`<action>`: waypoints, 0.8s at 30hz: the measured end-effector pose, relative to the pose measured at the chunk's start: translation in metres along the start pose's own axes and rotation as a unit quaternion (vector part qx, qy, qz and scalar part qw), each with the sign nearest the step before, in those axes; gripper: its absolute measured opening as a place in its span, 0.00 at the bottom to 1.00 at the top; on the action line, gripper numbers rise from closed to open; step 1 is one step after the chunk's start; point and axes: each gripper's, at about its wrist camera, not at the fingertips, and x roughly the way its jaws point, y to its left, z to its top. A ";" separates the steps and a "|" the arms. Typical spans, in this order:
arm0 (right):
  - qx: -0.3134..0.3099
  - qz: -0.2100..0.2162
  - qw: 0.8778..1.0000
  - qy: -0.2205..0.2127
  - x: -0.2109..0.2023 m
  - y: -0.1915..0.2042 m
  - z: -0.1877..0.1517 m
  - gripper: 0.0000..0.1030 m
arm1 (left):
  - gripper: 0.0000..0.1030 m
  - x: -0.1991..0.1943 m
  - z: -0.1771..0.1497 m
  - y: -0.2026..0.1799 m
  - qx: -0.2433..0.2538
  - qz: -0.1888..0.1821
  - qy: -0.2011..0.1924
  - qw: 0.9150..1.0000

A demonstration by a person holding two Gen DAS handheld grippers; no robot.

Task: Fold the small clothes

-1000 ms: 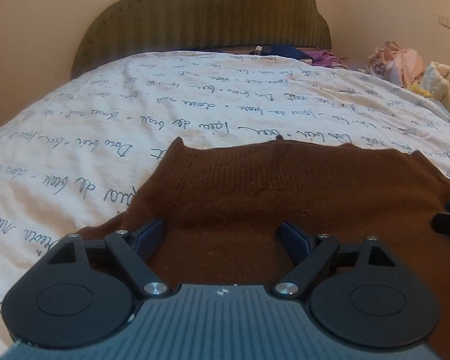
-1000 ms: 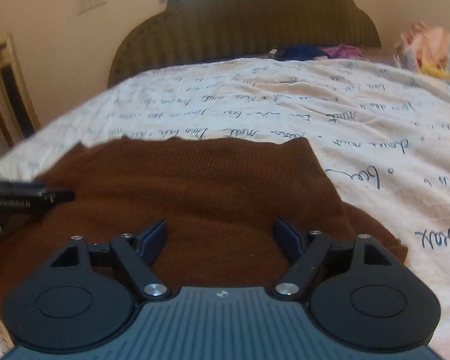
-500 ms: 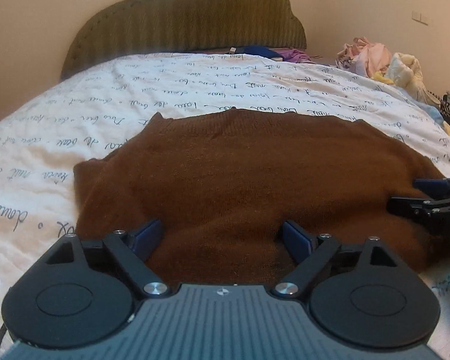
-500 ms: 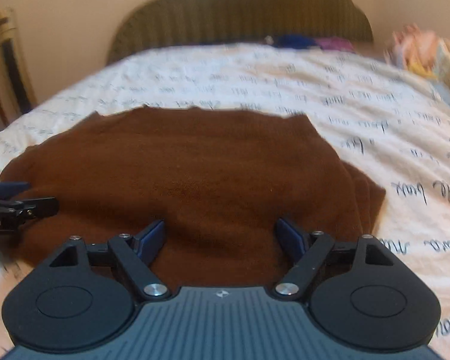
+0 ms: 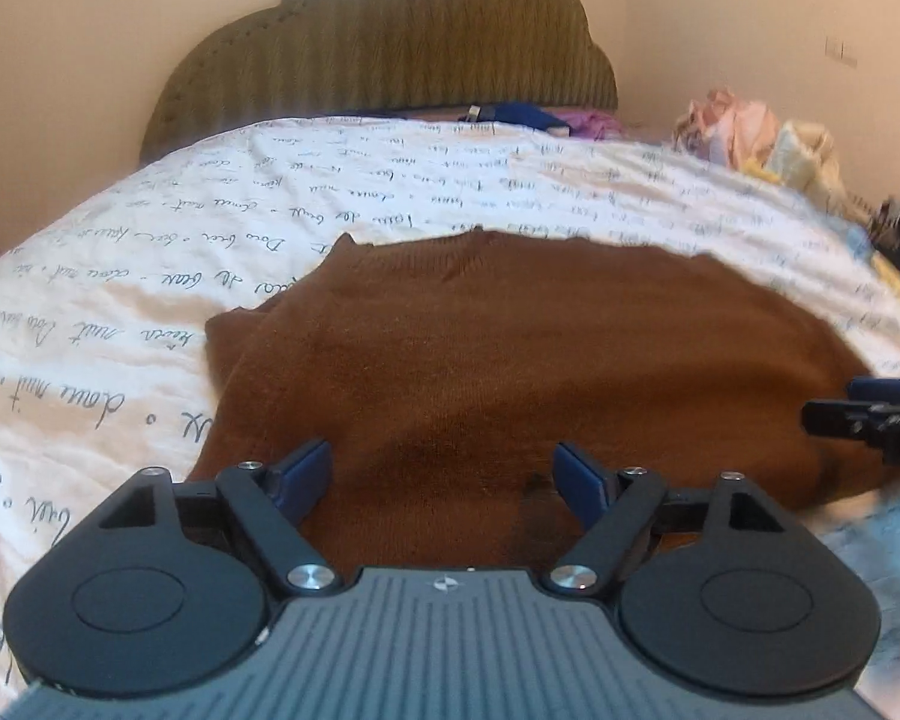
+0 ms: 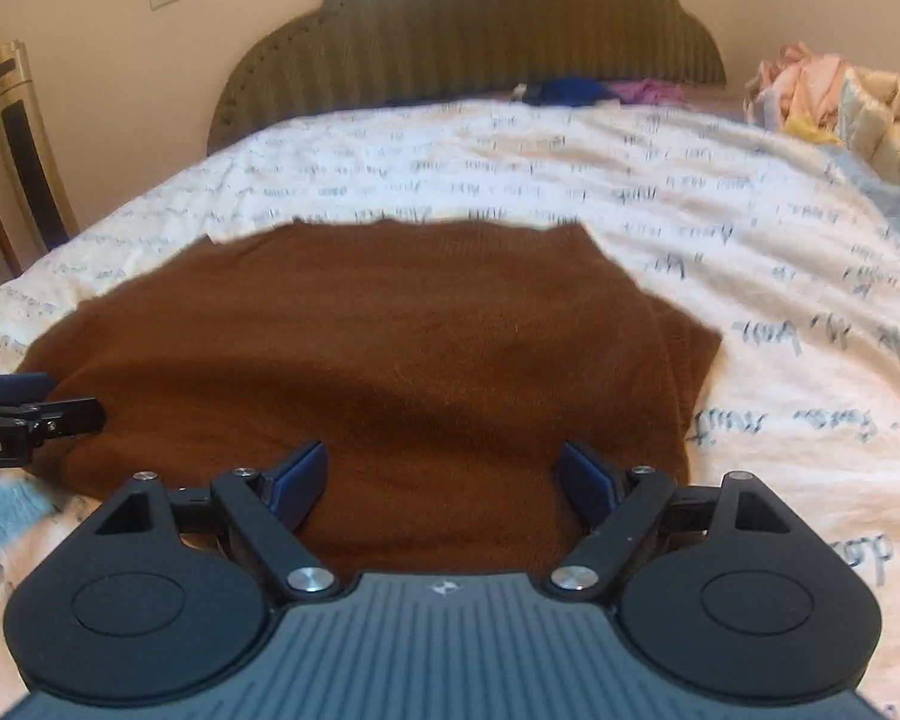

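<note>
A brown knitted sweater lies folded flat on the white bedspread with handwriting print. My left gripper hovers over the sweater's near left part; its jaws stand wide, are closing slightly, and have nothing pinched between them. My right gripper hangs over the near right part of the sweater, jaws wide and still opening, gripping nothing. Each gripper shows at the edge of the other's view: the right gripper and the left gripper.
An olive padded headboard closes the far end of the bed. Blue and purple clothes lie by it. A heap of pale clothes sits at the far right. A tall gold tower appliance stands by the left wall.
Both grippers have drawn back from the sweater and risen a little, so more of it and its near edge show. The sweater lies still.
</note>
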 end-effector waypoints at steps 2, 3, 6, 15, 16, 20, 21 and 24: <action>-0.013 -0.005 0.999 0.038 0.011 -0.002 -0.011 0.83 | 0.79 -0.007 -0.006 0.008 -0.021 0.004 0.010 1.000; -0.018 0.001 0.999 0.028 0.015 -0.006 -0.019 0.83 | 0.78 -0.010 -0.010 0.015 -0.040 0.011 0.018 0.999; 0.009 0.012 1.000 0.018 0.006 -0.009 -0.013 0.84 | 0.75 -0.026 -0.018 0.039 -0.115 0.018 0.019 0.993; 0.028 0.067 0.997 0.003 -0.003 0.009 -0.001 0.84 | 0.79 -0.041 -0.032 0.094 -0.347 -0.024 0.035 0.937; 0.029 0.070 0.997 0.004 -0.004 0.010 0.000 0.84 | 0.79 -0.037 -0.029 0.097 -0.363 -0.030 0.033 0.931; 0.042 0.080 0.996 0.009 -0.008 0.011 0.001 0.84 | 0.79 -0.022 -0.023 0.108 -0.417 -0.040 0.035 0.907; 0.046 0.083 0.995 0.012 -0.008 0.011 0.002 0.84 | 0.78 -0.019 -0.022 0.109 -0.424 -0.042 0.034 0.904; 0.054 0.094 0.994 0.025 -0.008 0.012 0.008 0.84 | 0.54 -0.013 -0.019 0.106 -0.429 -0.046 0.040 0.901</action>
